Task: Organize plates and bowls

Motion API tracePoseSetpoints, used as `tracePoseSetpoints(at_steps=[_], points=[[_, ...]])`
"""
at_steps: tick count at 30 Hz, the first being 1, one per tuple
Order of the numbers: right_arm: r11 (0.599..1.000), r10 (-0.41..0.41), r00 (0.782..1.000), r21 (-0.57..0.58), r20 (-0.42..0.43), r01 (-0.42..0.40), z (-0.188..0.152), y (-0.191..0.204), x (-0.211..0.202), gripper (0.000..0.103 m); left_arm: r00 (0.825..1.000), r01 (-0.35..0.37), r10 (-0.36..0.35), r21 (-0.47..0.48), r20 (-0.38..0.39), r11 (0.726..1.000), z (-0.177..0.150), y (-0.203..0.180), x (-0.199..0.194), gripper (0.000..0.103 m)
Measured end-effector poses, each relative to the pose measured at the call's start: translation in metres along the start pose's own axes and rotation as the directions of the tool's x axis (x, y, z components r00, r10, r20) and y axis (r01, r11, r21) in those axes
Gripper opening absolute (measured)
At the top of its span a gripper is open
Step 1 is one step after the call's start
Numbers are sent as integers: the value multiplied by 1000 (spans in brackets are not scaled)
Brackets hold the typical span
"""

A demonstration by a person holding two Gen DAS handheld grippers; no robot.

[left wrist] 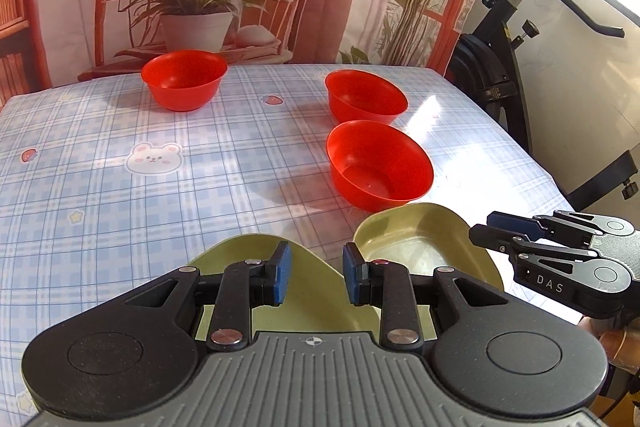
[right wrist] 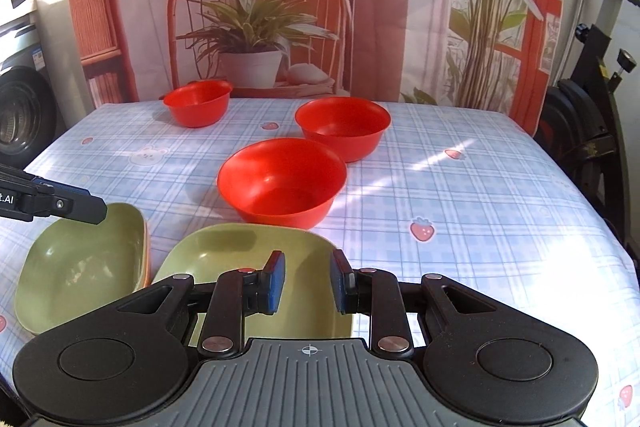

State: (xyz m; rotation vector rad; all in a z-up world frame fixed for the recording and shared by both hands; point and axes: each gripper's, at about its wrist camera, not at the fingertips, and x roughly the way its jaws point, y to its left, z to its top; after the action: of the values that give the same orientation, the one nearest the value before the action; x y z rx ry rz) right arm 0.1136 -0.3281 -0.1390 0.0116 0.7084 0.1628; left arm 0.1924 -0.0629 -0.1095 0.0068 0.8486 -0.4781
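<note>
Left half of table bare between far bowl & near edge. Right side: two red bowls close together, green plates just beside, near edge. Narrow gap btwn plates.

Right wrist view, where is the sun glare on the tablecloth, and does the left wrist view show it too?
Right wrist view: a bright streak on the tablecloth right of the red bowls, washing out toward the near right edge. Left wrist view: similar glare beside the far right red bowl; the table edges bow from fisheye distortion.
</note>
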Motion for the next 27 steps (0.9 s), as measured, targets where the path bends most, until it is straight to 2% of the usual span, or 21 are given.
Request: tracePoseSetpoints(at_steps=[7,15,27], points=[[999,-20,999,30,-40,21,-20,-15,-1,22,999,32,-31,34,-27,999,8,-12,23,30],[997,15,997,80,-73,-9,-32,-27,6,8,997,41,-36,64,-67,997,11,-24,45,30],[983,52,996,181,-69,-39,-42,-43,13,7,994,52,-44,75,-104,996,4,-29,54,30]])
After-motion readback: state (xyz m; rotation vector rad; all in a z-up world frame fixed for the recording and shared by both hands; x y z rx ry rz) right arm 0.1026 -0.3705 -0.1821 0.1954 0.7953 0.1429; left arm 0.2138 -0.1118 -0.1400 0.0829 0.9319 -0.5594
